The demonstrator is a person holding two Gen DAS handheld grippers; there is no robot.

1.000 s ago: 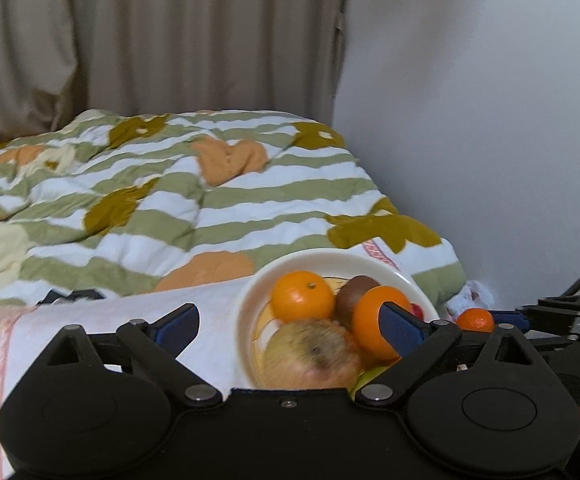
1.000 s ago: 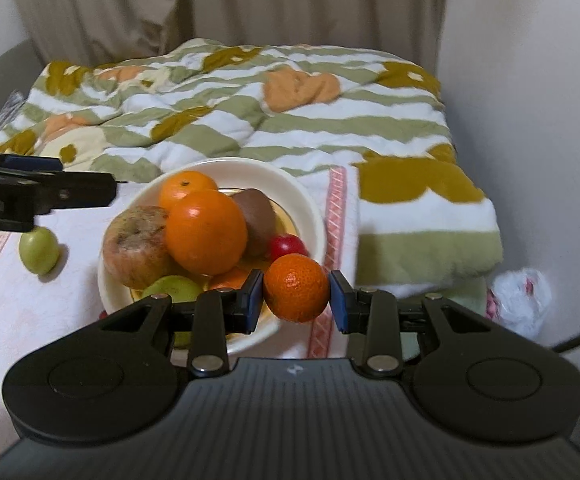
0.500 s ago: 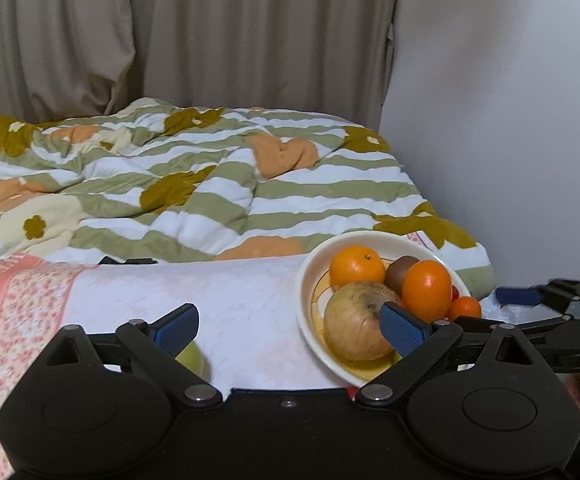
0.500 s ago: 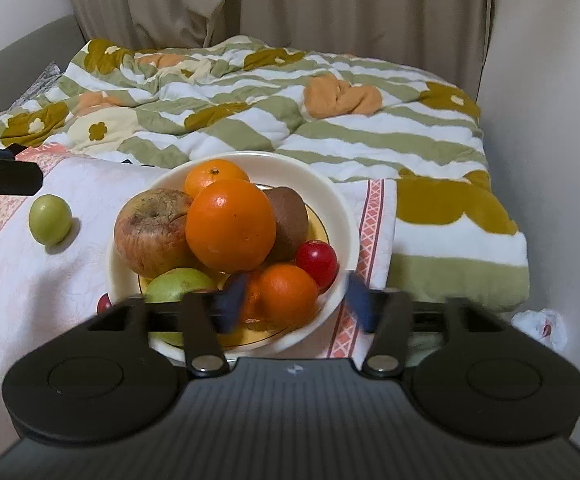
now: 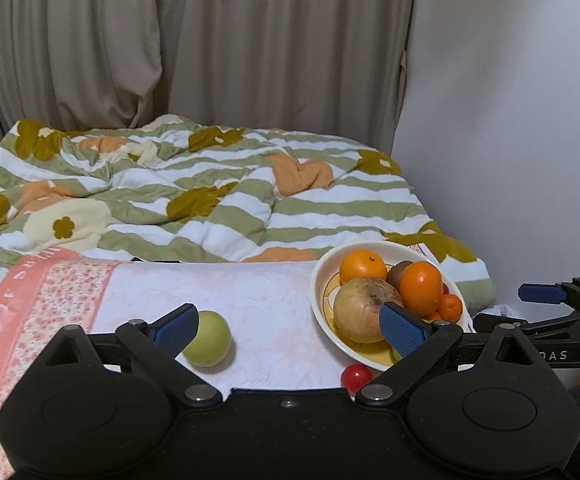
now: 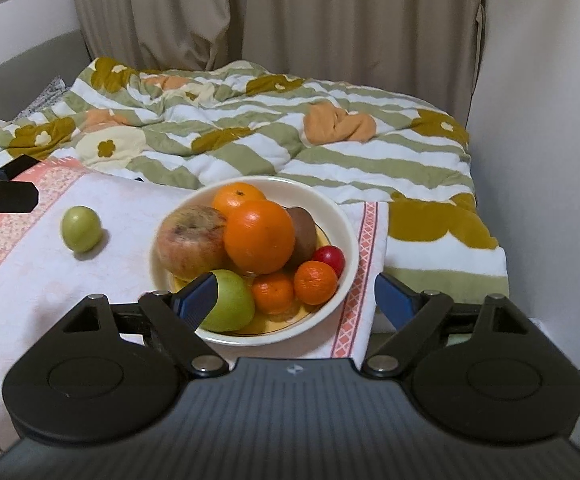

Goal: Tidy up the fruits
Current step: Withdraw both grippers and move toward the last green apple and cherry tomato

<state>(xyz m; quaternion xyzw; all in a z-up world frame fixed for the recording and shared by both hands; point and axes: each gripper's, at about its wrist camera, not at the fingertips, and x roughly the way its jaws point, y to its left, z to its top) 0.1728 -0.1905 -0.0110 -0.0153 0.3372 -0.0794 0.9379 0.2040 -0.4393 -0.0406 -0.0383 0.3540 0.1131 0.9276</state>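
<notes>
While your left gripper gapes wide and empty, the green fruit sits left of the bowl, touching its left pad | your right gripper spread wide, empty, above the bowl's near rim | red fruit just before the bowl.

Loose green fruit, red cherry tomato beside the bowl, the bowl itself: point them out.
loose green fruit [image 6: 81, 228], right wrist view, middle.
red cherry tomato [image 5: 355, 376], left wrist view, top.
bowl [image 6: 332, 205], right wrist view, far rim.
</notes>
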